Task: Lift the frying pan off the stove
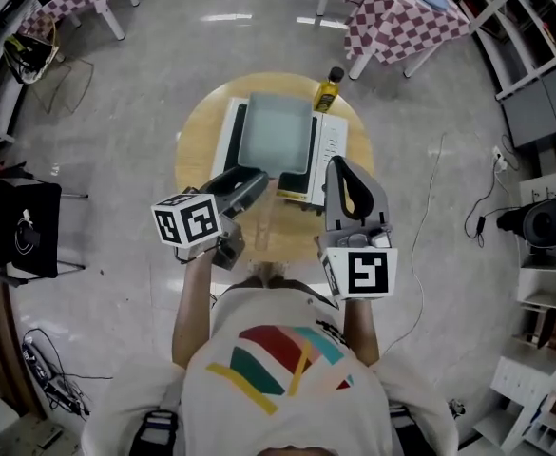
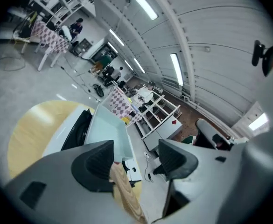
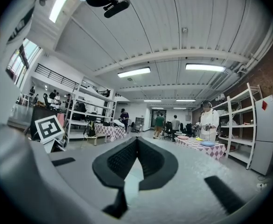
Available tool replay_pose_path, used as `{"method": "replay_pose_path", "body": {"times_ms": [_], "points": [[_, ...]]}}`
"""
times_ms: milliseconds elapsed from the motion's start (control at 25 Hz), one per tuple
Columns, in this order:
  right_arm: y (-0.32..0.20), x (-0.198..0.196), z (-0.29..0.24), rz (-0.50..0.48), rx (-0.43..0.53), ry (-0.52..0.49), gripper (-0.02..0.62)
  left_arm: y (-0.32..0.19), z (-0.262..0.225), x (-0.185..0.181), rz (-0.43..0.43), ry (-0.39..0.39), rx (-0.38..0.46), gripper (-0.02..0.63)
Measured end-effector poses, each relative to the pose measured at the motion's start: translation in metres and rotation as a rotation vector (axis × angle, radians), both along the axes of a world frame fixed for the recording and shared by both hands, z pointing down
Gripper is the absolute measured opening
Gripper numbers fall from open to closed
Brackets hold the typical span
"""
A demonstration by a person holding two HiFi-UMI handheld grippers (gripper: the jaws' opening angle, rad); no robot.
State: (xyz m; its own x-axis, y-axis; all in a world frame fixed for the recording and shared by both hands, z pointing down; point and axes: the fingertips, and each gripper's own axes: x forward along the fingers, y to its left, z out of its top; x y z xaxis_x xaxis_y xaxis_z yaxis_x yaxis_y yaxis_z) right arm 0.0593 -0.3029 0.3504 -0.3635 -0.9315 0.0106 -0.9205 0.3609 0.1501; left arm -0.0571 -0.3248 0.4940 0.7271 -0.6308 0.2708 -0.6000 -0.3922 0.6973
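A pale green rectangular frying pan (image 1: 276, 133) sits on a white stove (image 1: 330, 145) on the round wooden table (image 1: 197, 145). Its wooden handle (image 1: 266, 221) points toward me. My left gripper (image 1: 255, 186) is at the handle's left side, near the pan's near corner. In the left gripper view the pan (image 2: 106, 134) lies ahead and the handle (image 2: 124, 190) runs low between the jaws, close against the left pad; the left gripper (image 2: 136, 155) stands open. My right gripper (image 1: 346, 174) is held up over the stove's near right corner, aimed at the ceiling, shut with nothing in it (image 3: 137, 141).
A yellow oil bottle (image 1: 328, 90) stands at the table's far edge behind the stove. Tables with checked cloths (image 1: 401, 17) are beyond, a black chair (image 1: 16, 226) to the left, shelving and cables on the floor to the right.
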Motion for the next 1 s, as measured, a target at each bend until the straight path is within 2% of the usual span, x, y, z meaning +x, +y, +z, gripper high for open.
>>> {"method": "replay_pose_path", "body": {"times_ms": [200, 360, 600, 760, 1000], "points": [[0.0, 0.002, 0.005, 0.004, -0.013, -0.004, -0.002, 0.014, 0.043, 0.013, 0.041, 0.064, -0.173, 0.285], [0.002, 0.0, 0.011, 0.004, -0.028, -0.001, -0.002, 0.022, 0.07, 0.015, 0.058, 0.097, -0.28, 0.287], [0.006, 0.003, 0.018, 0.019, -0.053, 0.003, -0.002, 0.037, 0.095, 0.03, 0.142, 0.234, -0.447, 0.286], [0.007, 0.008, 0.021, 0.034, -0.058, 0.009, -0.002, 0.043, 0.096, 0.043, 0.226, 0.344, -0.522, 0.285], [0.009, 0.017, 0.028, 0.066, -0.085, 0.014, -0.002, 0.048, 0.103, 0.053, 0.314, 0.336, -0.571, 0.276]]}}
